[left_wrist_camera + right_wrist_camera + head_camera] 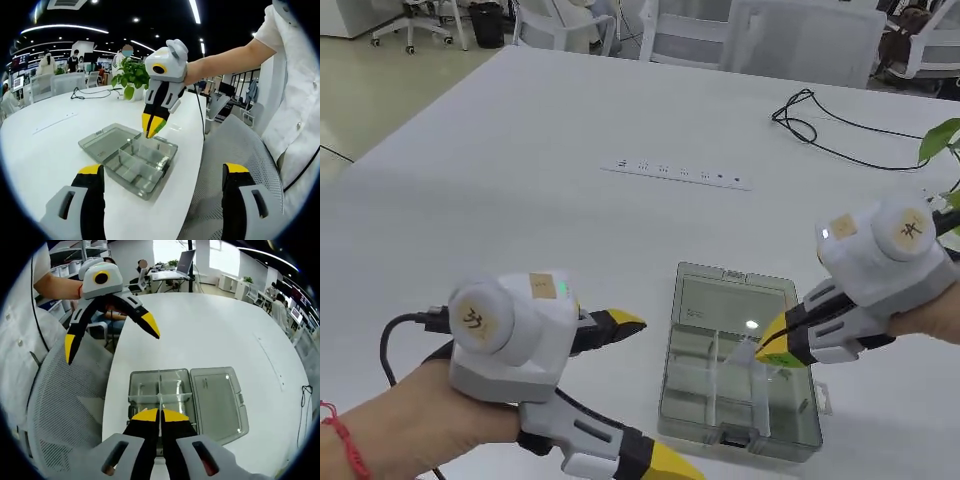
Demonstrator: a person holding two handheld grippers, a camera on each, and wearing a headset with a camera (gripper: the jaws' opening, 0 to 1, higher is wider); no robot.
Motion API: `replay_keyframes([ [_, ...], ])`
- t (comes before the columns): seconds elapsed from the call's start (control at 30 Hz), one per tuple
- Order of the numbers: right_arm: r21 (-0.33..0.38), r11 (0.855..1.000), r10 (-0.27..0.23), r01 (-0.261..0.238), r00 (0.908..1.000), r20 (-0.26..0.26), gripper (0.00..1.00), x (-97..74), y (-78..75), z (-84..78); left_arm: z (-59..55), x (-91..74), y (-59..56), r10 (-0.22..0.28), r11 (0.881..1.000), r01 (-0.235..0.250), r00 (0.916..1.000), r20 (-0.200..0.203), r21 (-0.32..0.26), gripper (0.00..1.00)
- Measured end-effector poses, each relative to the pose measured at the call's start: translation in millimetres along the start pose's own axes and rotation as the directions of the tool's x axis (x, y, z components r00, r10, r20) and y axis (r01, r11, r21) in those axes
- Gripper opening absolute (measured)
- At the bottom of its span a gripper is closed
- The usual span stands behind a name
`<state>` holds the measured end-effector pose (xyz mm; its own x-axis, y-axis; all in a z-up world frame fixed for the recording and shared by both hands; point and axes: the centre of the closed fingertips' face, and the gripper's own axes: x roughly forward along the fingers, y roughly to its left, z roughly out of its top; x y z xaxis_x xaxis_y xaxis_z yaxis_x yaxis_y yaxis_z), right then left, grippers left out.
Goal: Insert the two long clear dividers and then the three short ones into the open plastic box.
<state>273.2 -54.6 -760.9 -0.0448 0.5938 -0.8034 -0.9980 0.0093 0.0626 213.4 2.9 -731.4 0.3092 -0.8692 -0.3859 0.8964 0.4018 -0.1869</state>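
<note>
Right gripper view: right hand-held gripper (159, 415) clamped on an upright clear divider (159, 387), long axis parallel to the hinge edge (191, 400), above the open plastic box (134, 390) on the table (200, 330), which contains seated dividers (175, 396); left hand-held gripper (111, 337) jaws spread wide, empty.

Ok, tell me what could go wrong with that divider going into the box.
The right hand-held gripper is shut on the thin clear plastic divider over the grey translucent plastic box; clear against clear, it could go in tilted or off its place.
The left hand-held gripper hangs open beside the box, so nothing steadies it; pressing down might make it slide.
The box lies near the edge of the white table, so a slide could tip it off.
</note>
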Motion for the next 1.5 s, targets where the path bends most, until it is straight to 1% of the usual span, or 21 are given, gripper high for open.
replay_keyframes([
  [0.03, -0.012, 1.000, 0.001, -0.001, 1.0000, -0.004, 0.03, 1.5, 0.3, -0.2, 0.2, 0.3, 0.1, 0.000, 1.000, 0.000, 1.0000, 0.000, 0.000, 1.00],
  [0.23, -0.014, 1.000, -0.001, 0.001, 1.0000, -0.001, 0.02, 5.7, -0.8, 0.6, 0.7, 0.7, -0.1, 0.001, 1.000, -0.001, 1.0000, 0.001, 0.000, 1.00],
  [0.53, -0.026, 1.000, 0.002, -0.002, 1.0000, 0.003, 0.02, 5.7, -0.6, -0.1, 1.1, 1.1, -1.4, -0.001, 1.000, 0.001, 1.0000, 0.003, -0.001, 1.00],
  [0.63, -0.048, 0.999, 0.005, -0.005, 1.0000, -0.001, 0.02, 6.6, 1.9, -0.6, 1.7, 1.6, -1.3, -0.001, 1.000, 0.001, 1.0000, 0.005, -0.002, 1.00],
  [0.77, -0.043, 0.999, 0.000, 0.000, 1.0000, -0.005, 0.02, 9.3, 1.4, 0.2, 2.5, 1.9, -1.3, -0.002, 1.000, 0.002, 1.0000, 0.006, -0.002, 1.00],
  [1.0, -0.047, 0.999, 0.006, -0.008, 0.9987, -0.051, 0.02, 24.0, 1.0, -4.6, 1.5, 2.5, -1.2, -0.004, 1.000, 0.004, 1.0000, 0.001, 0.001, 1.00],
  [1.03, -0.051, 0.999, 0.007, -0.010, 0.9979, -0.064, 0.02, 26.4, 0.7, -6.7, 1.5, 2.4, -1.2, -0.005, 1.000, 0.005, 1.0000, 0.001, 0.002, 1.00],
  [1.17, -0.040, 0.999, 0.011, -0.015, 0.9960, -0.089, 0.03, 33.9, -0.6, -10.8, -0.6, 2.0, -0.6, -0.004, 1.000, 0.004, 1.0000, -0.005, 0.002, 1.00],
  [1.27, -0.047, 0.999, 0.013, -0.019, 0.9935, -0.113, 0.03, 39.5, -0.4, -15.3, -1.0, 1.3, 0.4, -0.001, 1.000, 0.001, 1.0000, -0.004, 0.001, 1.00],
  [1.5, -0.061, 0.998, 0.011, -0.020, 0.9887, -0.149, 0.03, 46.5, -0.3, -20.5, -2.1, -0.3, 1.9, 0.004, 1.000, -0.004, 1.0000, -0.004, -0.002, 1.00],
])
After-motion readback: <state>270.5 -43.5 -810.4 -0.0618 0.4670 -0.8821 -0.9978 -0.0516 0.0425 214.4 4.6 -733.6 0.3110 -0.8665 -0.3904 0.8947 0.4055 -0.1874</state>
